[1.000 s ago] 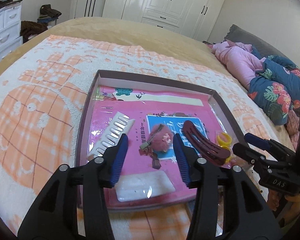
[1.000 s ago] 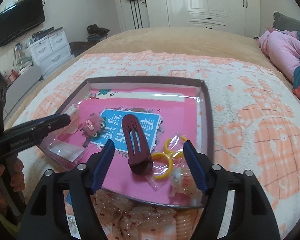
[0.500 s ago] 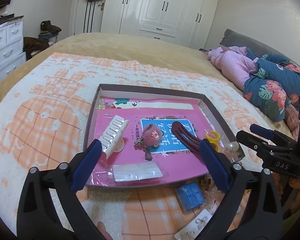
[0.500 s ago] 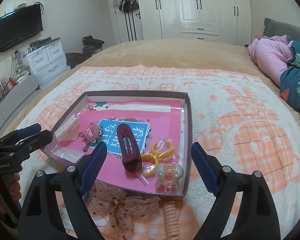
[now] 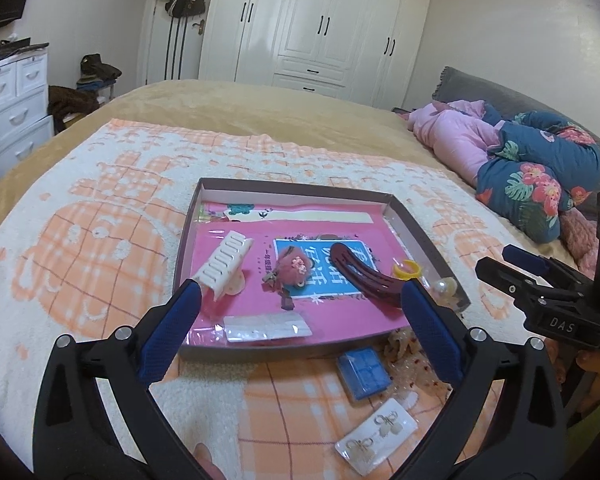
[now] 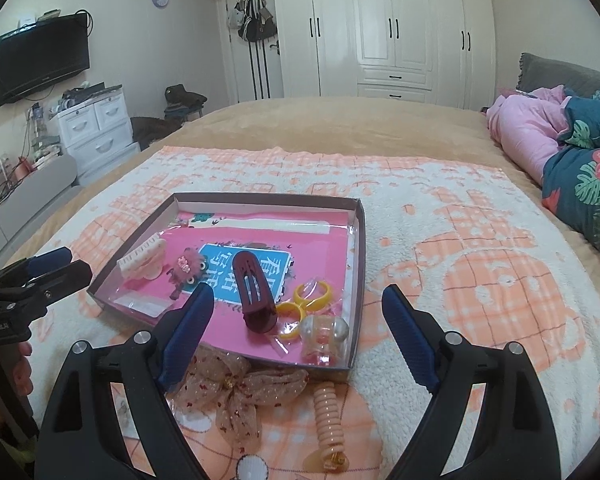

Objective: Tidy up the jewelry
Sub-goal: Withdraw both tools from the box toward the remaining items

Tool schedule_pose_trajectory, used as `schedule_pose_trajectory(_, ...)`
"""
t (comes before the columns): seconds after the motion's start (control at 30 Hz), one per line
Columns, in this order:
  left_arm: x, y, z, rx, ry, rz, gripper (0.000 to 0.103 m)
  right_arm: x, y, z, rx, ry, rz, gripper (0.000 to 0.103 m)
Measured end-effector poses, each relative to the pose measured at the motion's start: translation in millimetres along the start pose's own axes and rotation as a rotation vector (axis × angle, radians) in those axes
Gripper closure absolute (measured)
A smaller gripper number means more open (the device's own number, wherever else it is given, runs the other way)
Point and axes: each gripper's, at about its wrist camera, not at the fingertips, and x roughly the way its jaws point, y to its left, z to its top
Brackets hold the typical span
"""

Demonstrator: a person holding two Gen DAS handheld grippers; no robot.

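Both tools are wide open and empty. The sheer red-dotted fabric bow [image 6: 236, 390] lies outside the shallow cardboard tray [image 6: 359, 280], just under the right tool [image 6: 298, 328], nearer than the left tool [image 5: 300, 320].

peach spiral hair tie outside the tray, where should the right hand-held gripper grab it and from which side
Grip the peach spiral hair tie across the middle of its coil, coming straight down from above. It lies flat on the blanket, its long axis running away from the right hand-held gripper, so the open jaws already straddle its narrow width.
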Motion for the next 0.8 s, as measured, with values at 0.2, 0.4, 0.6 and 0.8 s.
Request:
schedule_pose_trajectory(0.2,-8.5,-6.2,-8.3,0.019,-0.004,-0.008,0.012,-10.9,1.7,-9.0,0.006,-0.006,0.001,0.02)
schedule_pose_trajectory(0.4,-14.9,-14.3,-18.1,0.051,0.002,-0.012,0.011,-24.3,1.5,-20.1,0.015,-0.011,0.001,0.02)
schedule_pose_trajectory(0.6,-21.8,-18.6,-25.3,0.068,0.001,-0.015,0.011,-36.5,2.4,-29.5,0.019,-0.019,0.002,0.02)
schedule_pose_trajectory(0.8,-28.6,-21.6,-30.9,0.078,-0.003,-0.02,0.011,-45.1,2.5,-37.1,0.024,-0.021,0.005,0.02)
